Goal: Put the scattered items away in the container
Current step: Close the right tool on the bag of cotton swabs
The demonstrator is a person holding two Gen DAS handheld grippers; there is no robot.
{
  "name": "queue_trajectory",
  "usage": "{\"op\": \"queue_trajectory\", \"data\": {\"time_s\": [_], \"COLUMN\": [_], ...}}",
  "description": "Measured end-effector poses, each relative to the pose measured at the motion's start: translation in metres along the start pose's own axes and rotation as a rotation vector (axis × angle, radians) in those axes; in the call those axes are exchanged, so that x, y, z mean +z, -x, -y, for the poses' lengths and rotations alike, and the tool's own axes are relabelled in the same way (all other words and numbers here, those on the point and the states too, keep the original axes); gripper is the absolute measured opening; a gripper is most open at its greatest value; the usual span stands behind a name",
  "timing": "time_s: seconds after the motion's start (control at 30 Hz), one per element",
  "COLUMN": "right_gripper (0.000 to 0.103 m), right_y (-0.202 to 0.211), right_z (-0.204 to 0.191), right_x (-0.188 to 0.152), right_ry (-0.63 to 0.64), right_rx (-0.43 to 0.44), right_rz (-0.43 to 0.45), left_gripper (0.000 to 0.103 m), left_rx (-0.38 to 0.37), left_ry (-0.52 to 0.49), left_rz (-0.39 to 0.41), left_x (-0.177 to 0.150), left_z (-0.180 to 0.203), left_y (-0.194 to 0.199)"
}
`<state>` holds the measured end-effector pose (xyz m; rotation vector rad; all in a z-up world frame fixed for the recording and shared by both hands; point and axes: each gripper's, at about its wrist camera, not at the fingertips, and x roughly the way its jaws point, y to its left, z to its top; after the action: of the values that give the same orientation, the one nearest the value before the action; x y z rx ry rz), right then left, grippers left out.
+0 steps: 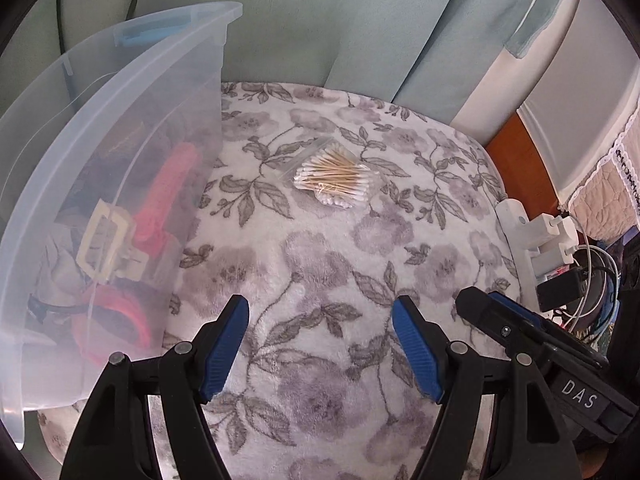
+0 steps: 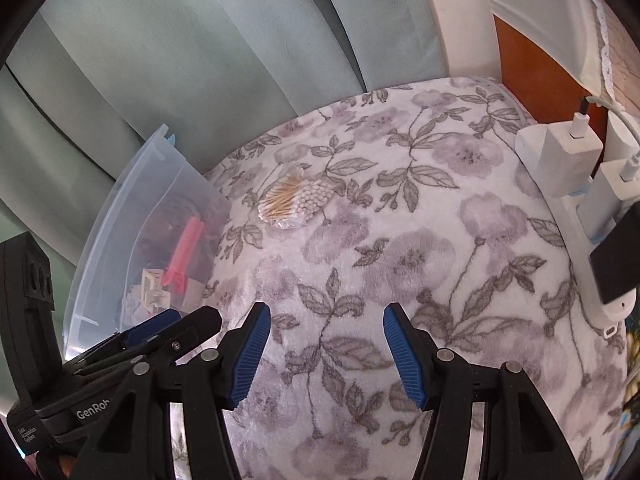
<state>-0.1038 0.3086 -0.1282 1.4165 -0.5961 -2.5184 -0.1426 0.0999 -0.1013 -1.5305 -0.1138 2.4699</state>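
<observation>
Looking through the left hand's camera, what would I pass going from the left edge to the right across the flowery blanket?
Clear plastic storage bin with a pink comb and a cream hair claw inside → bag of cotton swabs on the blanket → white power strip with chargers.

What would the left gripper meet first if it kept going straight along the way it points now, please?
Probably the bare floral blanket just ahead of the open left gripper; the bag of cotton swabs lies farther on, though depth is unclear.
</observation>
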Motion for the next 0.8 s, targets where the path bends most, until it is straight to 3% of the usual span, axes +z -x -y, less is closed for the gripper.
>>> {"op": "queue_trajectory", "data": {"time_s": [0.33, 0.8], "right_gripper": [0.064, 0.072], "right_y": [-0.034, -0.089], "right_z": [-0.008, -0.021], "right_x": [0.029, 0.061], "right_ry": [0.098, 0.261], "right_rx": [-0.019, -0.014], "right_rz": [-0.027, -0.067], "left_gripper": [0.075, 0.075], "left_rx": [0.092, 0.143], "left_ry": [0.037, 0.074], "left_rz": [0.019, 0.036], "left_x": [0.011, 0.023], "left_z": [-0.007, -0.019], "left_y": [-0.034, -0.072]}}
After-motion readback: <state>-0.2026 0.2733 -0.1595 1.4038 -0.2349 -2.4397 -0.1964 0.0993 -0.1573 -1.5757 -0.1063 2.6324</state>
